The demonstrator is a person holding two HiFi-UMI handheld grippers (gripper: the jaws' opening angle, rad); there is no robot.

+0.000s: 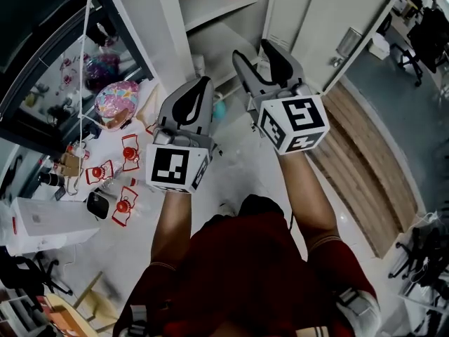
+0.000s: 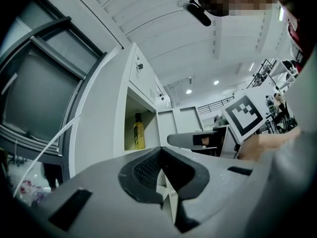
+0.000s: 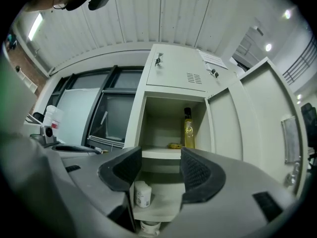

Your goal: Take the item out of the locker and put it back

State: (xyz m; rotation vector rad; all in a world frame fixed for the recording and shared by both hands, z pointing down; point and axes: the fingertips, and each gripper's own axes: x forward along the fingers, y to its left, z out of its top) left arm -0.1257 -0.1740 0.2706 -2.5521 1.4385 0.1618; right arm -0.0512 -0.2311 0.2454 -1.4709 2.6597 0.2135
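Note:
The white locker [image 3: 173, 78] stands open, its door [image 3: 250, 128] swung to the right. On its upper shelf stand a yellow oil bottle [image 3: 188, 130] and a small yellow thing [image 3: 173, 145]; a white jar [image 3: 142, 194] sits on the shelf below. My right gripper [image 3: 158, 167] is open and empty, held short of the locker and aimed at those shelves. In the head view it [image 1: 261, 65] is ahead of my left gripper [image 1: 202, 90]. The left gripper [image 2: 159, 155] is shut on nothing, with the bottle [image 2: 139, 131] far beyond it.
At the left a table [image 1: 151, 188] carries red-and-white items [image 1: 112, 174], a colourful bag [image 1: 117, 98] and a white box [image 1: 42, 223]. A dark window [image 3: 116, 118] adjoins the locker's left side. A wooden floor strip [image 1: 365, 160] runs on the right.

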